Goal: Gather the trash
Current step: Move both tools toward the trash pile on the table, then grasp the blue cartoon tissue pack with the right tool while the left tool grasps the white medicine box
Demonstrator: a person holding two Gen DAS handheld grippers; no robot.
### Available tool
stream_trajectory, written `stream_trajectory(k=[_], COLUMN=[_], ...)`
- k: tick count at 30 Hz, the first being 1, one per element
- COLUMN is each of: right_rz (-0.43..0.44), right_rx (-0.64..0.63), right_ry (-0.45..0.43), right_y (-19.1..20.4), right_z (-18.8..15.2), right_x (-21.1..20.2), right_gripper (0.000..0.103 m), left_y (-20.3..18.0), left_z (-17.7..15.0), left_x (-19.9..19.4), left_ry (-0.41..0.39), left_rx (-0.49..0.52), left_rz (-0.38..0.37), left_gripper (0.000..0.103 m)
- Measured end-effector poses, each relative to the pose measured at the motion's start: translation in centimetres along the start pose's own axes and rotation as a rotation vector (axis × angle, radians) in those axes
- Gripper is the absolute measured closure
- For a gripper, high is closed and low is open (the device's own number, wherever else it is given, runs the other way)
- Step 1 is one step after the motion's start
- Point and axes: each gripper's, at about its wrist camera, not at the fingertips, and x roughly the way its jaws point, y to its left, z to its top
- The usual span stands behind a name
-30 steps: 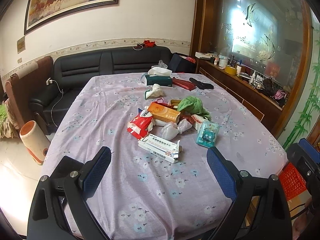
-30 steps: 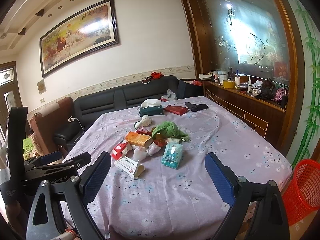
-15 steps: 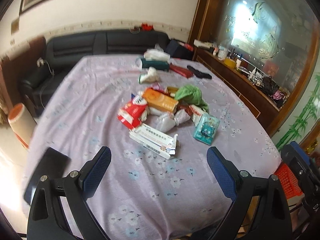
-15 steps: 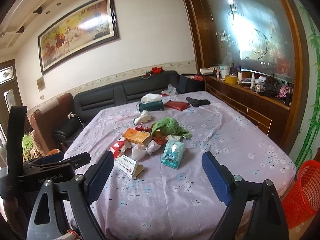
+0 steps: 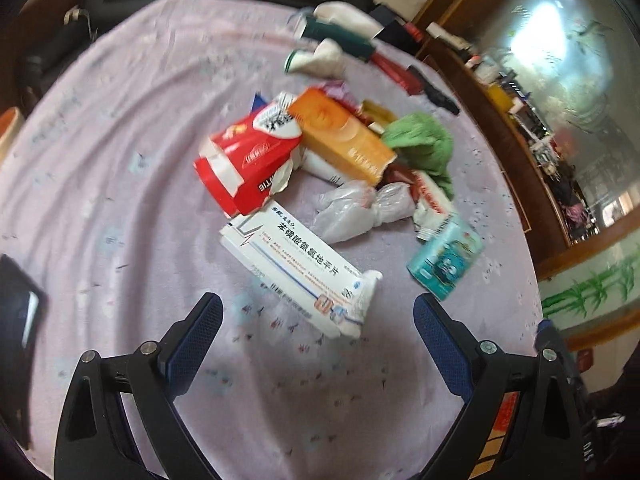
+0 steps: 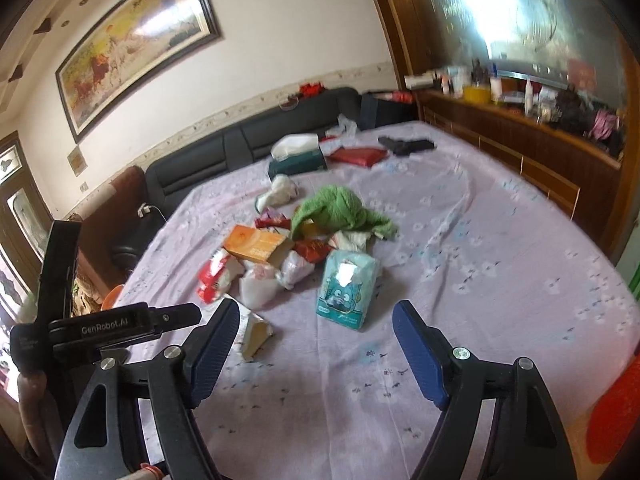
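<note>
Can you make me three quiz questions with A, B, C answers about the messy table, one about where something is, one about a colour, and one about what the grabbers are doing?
1. Where is the white medicine box?
A. Nearest the left hand-held gripper, at the front of the pile
B. On the sofa
C. Inside the red basket

2. What colour is the crumpled cloth on the pile?
A. Blue
B. Green
C. Yellow

3. What is the right hand-held gripper doing?
A. Squeezing the teal tissue pack
B. Shut on nothing
C. Open, holding nothing

Answers:
1. A, the box lies just ahead of the left fingers on the purple tablecloth.
2. B, it shows green in both views.
3. C, its blue pads stand wide apart with only tablecloth between them.
</note>
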Motion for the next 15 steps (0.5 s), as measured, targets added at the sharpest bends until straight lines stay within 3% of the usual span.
stream_trajectory(k=[7,15], right_rz=[0.005,0.024], right_rx=[0.072,0.117], right_ry=[0.091,0.168], right_y=[-2.3,-2.7], right_z=[0.8,1.3], right_x=[6.1,11.2], right_gripper=[0.020,0.020], left_y=[0.1,-0.9], left_z=[2.0,3.1], left_x=[3.3,6.2], left_ry=[0.044,0.089], left_rx=[-0.085,-0.059], left_rz=[0.084,0.204], left_gripper=[0.008,0.011])
